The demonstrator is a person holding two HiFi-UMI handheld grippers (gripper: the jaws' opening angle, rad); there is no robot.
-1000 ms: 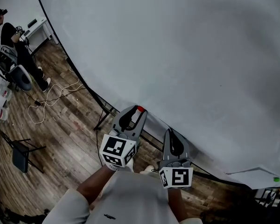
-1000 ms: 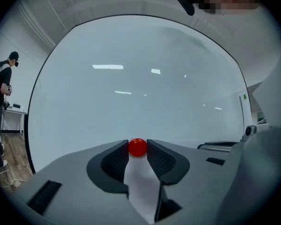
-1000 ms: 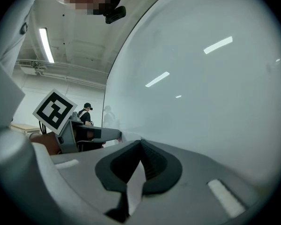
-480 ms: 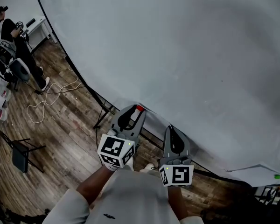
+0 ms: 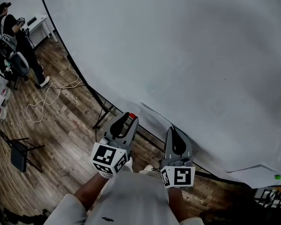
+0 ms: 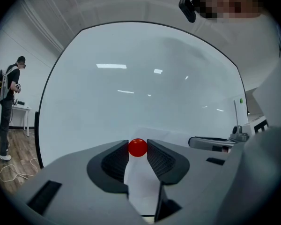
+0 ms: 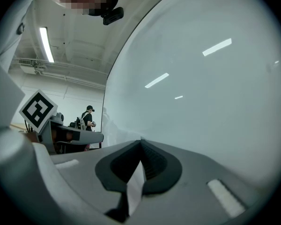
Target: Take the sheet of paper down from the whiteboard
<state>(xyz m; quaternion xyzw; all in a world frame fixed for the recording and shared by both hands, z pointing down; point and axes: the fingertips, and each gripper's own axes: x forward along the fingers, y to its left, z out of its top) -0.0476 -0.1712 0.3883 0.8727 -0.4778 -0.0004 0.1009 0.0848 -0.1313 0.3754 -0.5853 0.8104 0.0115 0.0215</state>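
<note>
The whiteboard (image 5: 178,46) fills most of the head view. A white sheet of paper (image 5: 154,119) lies against its lower edge, its upper left corner standing a little off the board. My left gripper (image 5: 130,117) is shut on a round red magnet (image 5: 132,116), held just off the board; the left gripper view shows the magnet (image 6: 137,147) pinched between the jaw tips with the paper (image 6: 143,186) behind. My right gripper (image 5: 172,131) is shut on the sheet's lower part; the paper (image 7: 136,184) passes edge-on between its closed jaws.
A second sheet (image 5: 255,176) with a green magnet (image 5: 277,176) hangs at the board's lower right. The board's black stand legs (image 5: 104,115) rest on the wooden floor. A cable (image 5: 51,95) lies on the floor, and a person (image 5: 9,29) stands by a desk far left.
My left gripper has drawn down and left, off the board, with the red magnet in it. The sheet's upper left corner now stands free. The right gripper has stayed put.
</note>
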